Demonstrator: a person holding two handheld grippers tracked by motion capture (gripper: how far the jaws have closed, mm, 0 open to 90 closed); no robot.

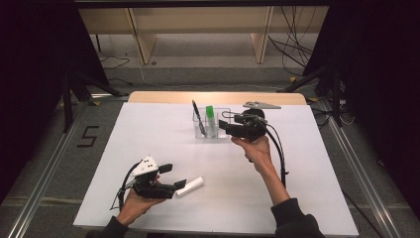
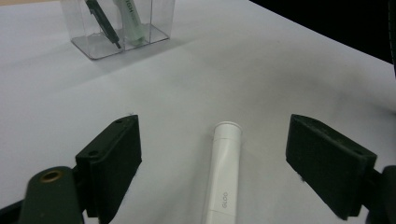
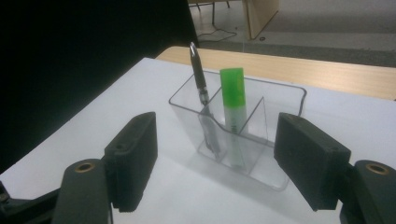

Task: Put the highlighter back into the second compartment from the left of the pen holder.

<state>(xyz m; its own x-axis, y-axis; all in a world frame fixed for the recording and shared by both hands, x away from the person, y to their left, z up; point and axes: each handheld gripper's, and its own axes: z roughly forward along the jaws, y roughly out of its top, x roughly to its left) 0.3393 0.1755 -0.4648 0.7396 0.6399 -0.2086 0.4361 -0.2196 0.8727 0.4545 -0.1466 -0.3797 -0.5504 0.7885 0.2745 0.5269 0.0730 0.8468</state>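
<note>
1 white glue stick lies flat on the table between my left gripper's wide-apart jaws, untouched. I judge it light, stiff and slick, liable to roll, so I'd pinch mid-barrel. My right gripper hangs agape before the clear organizer.

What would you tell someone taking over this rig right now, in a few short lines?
Left gripper: open, low over the table, jaws either side of the white glue stick, not yet closed on it.
Right gripper: open, holding nothing, facing the clear organiser.
Done: black pen and green highlighter stand upright in separate compartments.
Left: probably close on the glue stick, which lies flat near the front edge, and drop it into a free compartment.
</note>
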